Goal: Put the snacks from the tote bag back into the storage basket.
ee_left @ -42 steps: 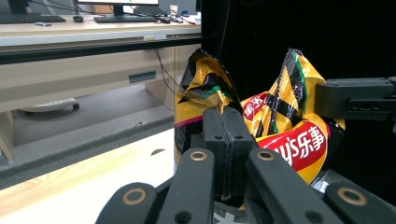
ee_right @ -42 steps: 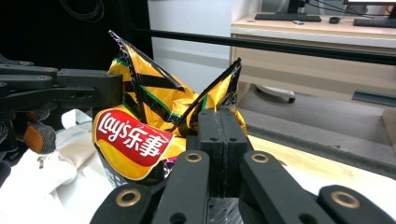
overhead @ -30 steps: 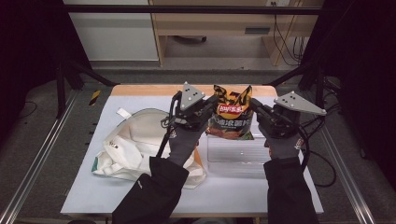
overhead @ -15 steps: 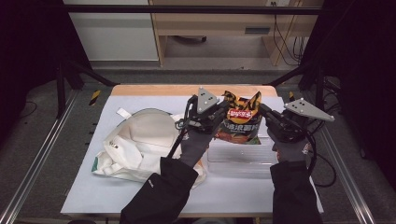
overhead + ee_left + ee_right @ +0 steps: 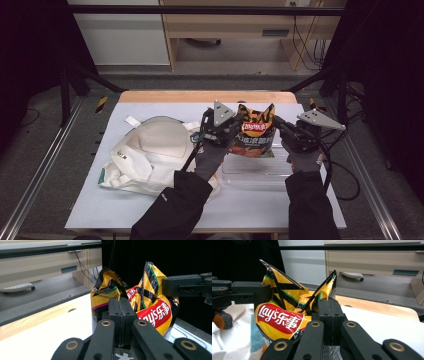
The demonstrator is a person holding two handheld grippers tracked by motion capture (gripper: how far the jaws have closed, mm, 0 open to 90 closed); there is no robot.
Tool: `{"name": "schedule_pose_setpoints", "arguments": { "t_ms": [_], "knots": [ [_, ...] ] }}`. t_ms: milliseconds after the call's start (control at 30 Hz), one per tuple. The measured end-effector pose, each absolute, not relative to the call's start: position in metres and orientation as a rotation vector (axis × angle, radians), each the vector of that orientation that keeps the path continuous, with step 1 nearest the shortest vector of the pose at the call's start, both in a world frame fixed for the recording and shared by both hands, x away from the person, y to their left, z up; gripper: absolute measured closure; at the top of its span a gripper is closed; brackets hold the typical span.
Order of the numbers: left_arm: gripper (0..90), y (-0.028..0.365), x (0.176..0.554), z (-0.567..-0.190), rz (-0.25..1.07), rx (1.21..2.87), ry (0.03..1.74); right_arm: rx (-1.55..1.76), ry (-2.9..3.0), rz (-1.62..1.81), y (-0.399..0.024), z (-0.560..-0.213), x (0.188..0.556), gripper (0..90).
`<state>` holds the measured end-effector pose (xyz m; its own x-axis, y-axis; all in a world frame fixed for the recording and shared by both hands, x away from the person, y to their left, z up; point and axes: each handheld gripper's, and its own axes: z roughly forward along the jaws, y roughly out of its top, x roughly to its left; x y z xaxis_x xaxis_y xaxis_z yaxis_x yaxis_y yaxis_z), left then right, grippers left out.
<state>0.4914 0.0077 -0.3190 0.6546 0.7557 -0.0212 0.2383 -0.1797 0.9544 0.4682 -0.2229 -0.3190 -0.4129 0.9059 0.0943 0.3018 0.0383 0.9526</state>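
Lowered toward clear tray since earlier: chip bag between left gripper and right gripper, each clamped on a top corner; risks tearing if pulled apart.

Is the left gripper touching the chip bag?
Touching: in the left gripper view, the left gripper jaws are shut on the chip bag edge.
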Motion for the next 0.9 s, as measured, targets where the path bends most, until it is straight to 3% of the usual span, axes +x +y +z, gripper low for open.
{"name": "schedule_pose_setpoints", "arguments": {
  "t_ms": [900],
  "knots": [
    [88.8,0.014,0.505,-0.362,0.578,1.748,0.884,1.258,1.828,1.276,-0.205,-0.353,0.49,89.8]
  ]
}}
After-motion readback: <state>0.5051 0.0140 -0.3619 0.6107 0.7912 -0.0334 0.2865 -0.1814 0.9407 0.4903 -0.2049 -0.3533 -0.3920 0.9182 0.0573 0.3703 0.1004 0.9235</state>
